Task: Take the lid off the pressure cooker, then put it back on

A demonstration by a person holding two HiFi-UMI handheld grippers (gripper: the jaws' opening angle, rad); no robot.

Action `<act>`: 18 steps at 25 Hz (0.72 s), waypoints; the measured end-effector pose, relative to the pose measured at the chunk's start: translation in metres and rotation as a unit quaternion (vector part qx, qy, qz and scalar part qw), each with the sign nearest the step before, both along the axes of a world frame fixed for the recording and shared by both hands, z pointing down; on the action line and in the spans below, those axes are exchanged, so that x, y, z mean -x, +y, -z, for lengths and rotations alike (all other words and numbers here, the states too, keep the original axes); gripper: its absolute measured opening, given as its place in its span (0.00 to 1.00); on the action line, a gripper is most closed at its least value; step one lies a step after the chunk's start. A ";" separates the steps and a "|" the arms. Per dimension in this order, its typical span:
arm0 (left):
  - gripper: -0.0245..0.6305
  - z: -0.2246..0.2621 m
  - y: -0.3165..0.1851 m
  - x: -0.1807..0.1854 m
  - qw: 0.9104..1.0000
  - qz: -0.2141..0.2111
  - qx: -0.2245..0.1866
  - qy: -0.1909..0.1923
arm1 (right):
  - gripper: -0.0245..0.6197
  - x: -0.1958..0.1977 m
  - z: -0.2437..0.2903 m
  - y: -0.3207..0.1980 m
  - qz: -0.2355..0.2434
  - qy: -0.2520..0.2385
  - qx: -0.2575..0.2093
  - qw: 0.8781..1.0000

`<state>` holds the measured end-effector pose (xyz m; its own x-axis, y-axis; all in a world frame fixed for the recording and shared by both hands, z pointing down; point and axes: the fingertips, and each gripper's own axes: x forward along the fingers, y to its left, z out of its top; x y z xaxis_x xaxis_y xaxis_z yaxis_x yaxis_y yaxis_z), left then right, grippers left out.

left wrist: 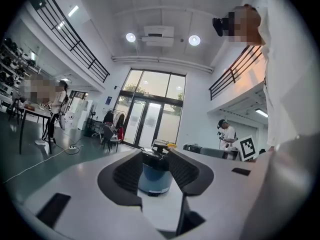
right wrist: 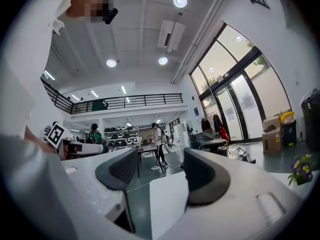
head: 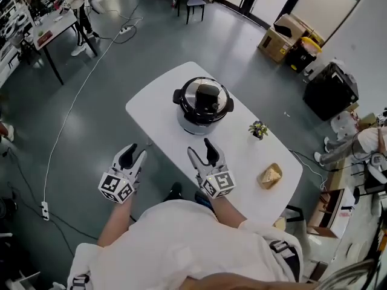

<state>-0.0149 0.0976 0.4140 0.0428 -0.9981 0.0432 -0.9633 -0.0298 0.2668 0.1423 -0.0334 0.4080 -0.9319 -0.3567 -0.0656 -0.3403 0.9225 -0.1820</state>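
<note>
- Head view: the pressure cooker [head: 203, 109] stands upright on the far half of the white table [head: 158, 118].
- Its lid [head: 195, 95] sits on the pot, with the black handle on top.
- The left gripper [head: 134, 154] hangs just off the table's near-left edge, above the grey floor. Its jaws are spread and point up towards the cooker.
- The right gripper [head: 201, 150] is over the table's near edge, jaws also spread. The cooker lies straight ahead of its tips, near but not touching.
- A small potted plant [head: 258, 128] stands to the right of the cooker. A yellow wedge-shaped object [head: 270, 175] lies nearer the person, on the table's right end.
- Left gripper view: both dark jaw pads are apart and hold nothing.
- The cooker shows in the gap between them, farther out along the tabletop, upright and lidded. It is clear of both pads.
- The right gripper's marker cube [left wrist: 247, 146] shows at the right.
- Right gripper view: the jaws stand apart, with nothing gripped.
- Only a white table corner and the floor beyond it show between the pads.
- The potted plant appears at the far right edge, and the left gripper's marker cube [right wrist: 56, 132] at the left.
</note>
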 end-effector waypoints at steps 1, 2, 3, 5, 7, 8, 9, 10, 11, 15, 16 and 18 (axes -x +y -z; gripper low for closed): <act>0.27 0.002 -0.014 0.008 1.000 -0.001 -0.002 0.013 | 0.50 0.003 0.001 -0.012 -0.005 -0.001 0.000 1.000; 0.27 0.005 -0.028 0.017 1.000 -0.001 -0.006 0.028 | 0.50 0.006 0.002 -0.022 -0.010 -0.004 0.001 1.000; 0.27 0.008 -0.041 0.023 0.999 -0.003 -0.009 0.039 | 0.50 0.008 0.003 -0.032 -0.015 -0.007 0.003 1.000; 0.27 0.014 -0.064 0.031 0.999 -0.010 -0.010 0.041 | 0.50 0.008 0.005 -0.047 -0.024 -0.014 0.003 1.000; 0.27 0.022 -0.084 0.036 0.999 -0.020 -0.014 0.040 | 0.50 0.007 0.009 -0.057 -0.031 -0.020 -0.005 0.999; 0.27 0.026 -0.092 0.038 0.999 -0.025 -0.017 0.041 | 0.50 0.005 0.012 -0.061 -0.033 -0.022 -0.010 0.999; 0.27 0.032 -0.101 0.040 0.998 -0.030 -0.020 0.043 | 0.50 0.003 0.014 -0.063 -0.036 -0.023 -0.013 0.999; 0.27 0.037 -0.109 0.042 0.998 -0.038 -0.021 0.043 | 0.50 0.001 0.016 -0.066 -0.040 -0.025 -0.015 0.999; 0.27 0.042 -0.117 0.043 0.998 -0.047 -0.019 0.042 | 0.50 0.000 0.018 -0.068 -0.044 -0.026 -0.017 0.999; 0.27 0.050 -0.147 0.055 0.996 -0.086 -0.009 0.033 | 0.50 -0.001 0.023 -0.076 -0.067 -0.023 -0.029 0.997; 0.27 0.048 -0.155 0.059 0.995 -0.095 -0.008 0.039 | 0.50 -0.002 0.024 -0.079 -0.074 -0.020 -0.031 0.997; 0.27 0.043 -0.173 0.065 0.990 -0.114 -0.007 0.083 | 0.50 -0.005 0.023 -0.085 -0.092 -0.013 -0.031 0.995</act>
